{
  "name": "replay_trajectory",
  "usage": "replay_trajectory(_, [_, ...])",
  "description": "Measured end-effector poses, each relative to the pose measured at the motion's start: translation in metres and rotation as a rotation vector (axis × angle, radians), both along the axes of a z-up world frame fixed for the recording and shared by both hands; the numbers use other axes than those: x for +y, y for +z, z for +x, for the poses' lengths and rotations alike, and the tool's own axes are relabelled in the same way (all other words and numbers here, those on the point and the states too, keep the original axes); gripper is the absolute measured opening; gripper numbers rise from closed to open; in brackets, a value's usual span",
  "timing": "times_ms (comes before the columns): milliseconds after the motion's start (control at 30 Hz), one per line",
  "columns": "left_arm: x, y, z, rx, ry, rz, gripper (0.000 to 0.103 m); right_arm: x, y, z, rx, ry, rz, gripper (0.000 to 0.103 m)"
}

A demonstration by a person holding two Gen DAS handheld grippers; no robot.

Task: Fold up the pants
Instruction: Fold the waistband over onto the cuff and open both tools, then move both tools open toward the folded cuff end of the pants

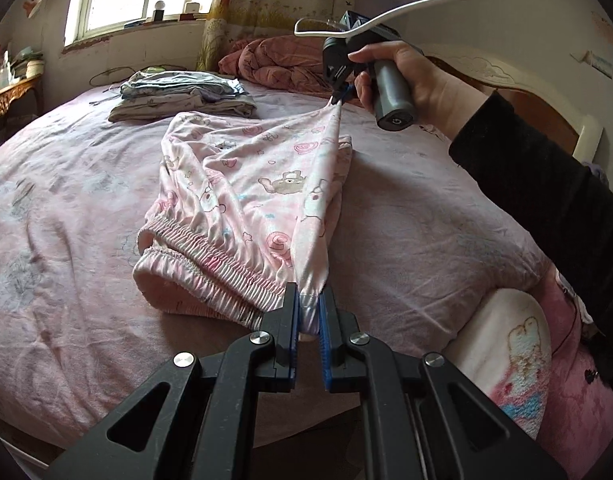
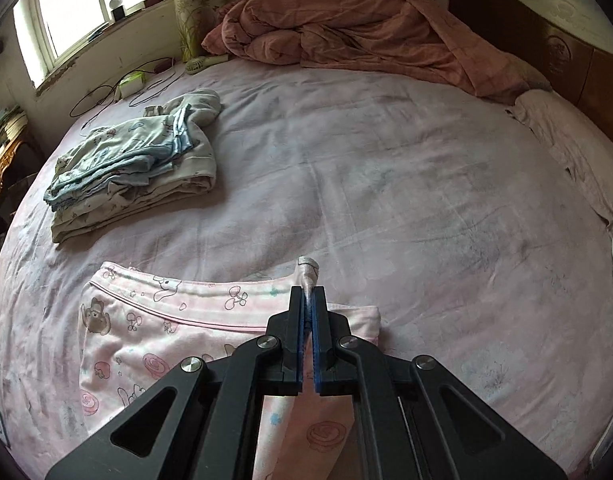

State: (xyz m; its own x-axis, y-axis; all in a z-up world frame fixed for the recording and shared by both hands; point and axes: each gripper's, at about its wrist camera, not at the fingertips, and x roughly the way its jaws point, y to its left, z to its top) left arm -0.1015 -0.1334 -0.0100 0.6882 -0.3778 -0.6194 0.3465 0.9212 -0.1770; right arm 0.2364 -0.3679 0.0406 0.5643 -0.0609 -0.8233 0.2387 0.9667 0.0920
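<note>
The pants (image 1: 242,184) lie on the bed (image 1: 66,184), partly folded, with the elastic waistband (image 1: 210,256) toward the near edge. The left gripper (image 1: 309,312) is clamped on a cloth corner near the waistband, and the right gripper (image 2: 309,308) is clamped on the far corner, so one layer hangs stretched between them above the rest. To do this fold well, I think both hands should travel together and keep the edge lightly tight, then lower it so that the corners meet the layer below. Releasing only when the cloth rests flat should avoid wrinkles. The pile of folded clothes (image 2: 134,176) is well apart, so it does not disturb.
</note>
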Motion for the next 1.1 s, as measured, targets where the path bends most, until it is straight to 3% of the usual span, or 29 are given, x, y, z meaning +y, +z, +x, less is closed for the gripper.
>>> replay_trajectory(267, [-0.011, -0.013, -0.003, 0.004, -0.034, 0.076, 0.011, -0.029, -0.03, -0.004, 0.023, -0.049, 0.048, 0.002])
replay_trajectory(300, [-0.012, -0.013, -0.004, -0.004, -0.036, 0.083, 0.019, -0.032, -0.033, -0.005, 0.021, -0.06, 0.04, 0.002])
replay_trajectory(333, [-0.013, -0.013, -0.004, -0.008, -0.045, 0.091, 0.037, -0.036, -0.037, -0.006, 0.019, -0.078, 0.021, 0.002])
replay_trajectory(400, [-0.016, -0.014, -0.008, -0.016, -0.058, 0.097, 0.062, -0.04, -0.043, -0.007, 0.04, -0.099, -0.01, 0.003])
replay_trajectory(433, [-0.017, -0.014, -0.009, -0.02, -0.056, 0.105, 0.07, -0.042, -0.046, -0.007, 0.053, -0.093, -0.008, 0.003])
replay_trajectory(500, [-0.017, -0.015, -0.01, -0.021, -0.064, 0.113, 0.071, -0.047, -0.048, -0.012, 0.051, -0.083, 0.016, 0.005])
replay_trajectory(567, [-0.014, -0.015, -0.011, -0.017, -0.062, 0.112, 0.074, -0.049, -0.045, -0.021, 0.027, -0.088, 0.017, 0.01])
replay_trajectory(700, [0.0, -0.009, -0.014, -0.044, -0.048, 0.097, 0.081, -0.046, -0.029, -0.047, -0.068, -0.089, 0.033, 0.047])
replay_trajectory(833, [0.018, 0.004, -0.017, -0.139, 0.012, 0.11, 0.096, -0.038, -0.011, -0.074, -0.18, -0.077, 0.041, 0.049])
replay_trajectory(967, [0.037, 0.013, -0.013, -0.239, 0.078, 0.142, 0.1, -0.026, 0.006, -0.106, -0.29, -0.059, 0.053, 0.058])
replay_trajectory(1100, [0.058, 0.018, 0.004, -0.255, 0.128, 0.152, 0.101, -0.01, 0.019, -0.145, -0.394, -0.026, 0.005, 0.07])
